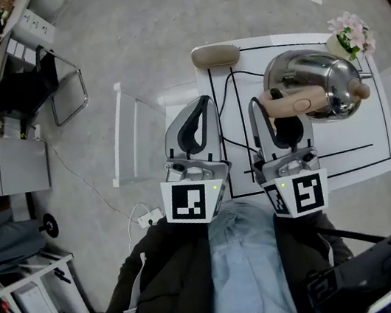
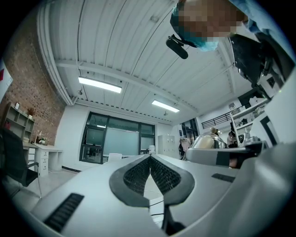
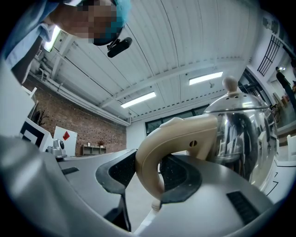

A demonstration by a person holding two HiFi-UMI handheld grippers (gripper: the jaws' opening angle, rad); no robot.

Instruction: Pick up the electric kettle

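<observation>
The electric kettle (image 1: pixel 316 78) is shiny steel with a beige handle (image 1: pixel 295 103) and a beige lid knob, and it is over the right part of the white table (image 1: pixel 374 150). My right gripper (image 1: pixel 270 110) is shut on the handle. In the right gripper view both dark pads clamp the curved handle (image 3: pixel 171 139), with the steel body (image 3: pixel 245 134) just beyond, at the right. My left gripper (image 1: pixel 204 105) hovers beside it to the left, shut and empty; its pads (image 2: pixel 138 173) meet in the left gripper view, where the kettle (image 2: pixel 208 141) shows at right.
A beige oval piece (image 1: pixel 215 55) with a black cord lies at the table's far left corner. A vase of pink flowers (image 1: pixel 350 35) stands behind the kettle. A white frame (image 1: pixel 132 137) stands left of the table, a black chair (image 1: pixel 40 82) farther left, a power strip (image 1: pixel 146 217) on the floor.
</observation>
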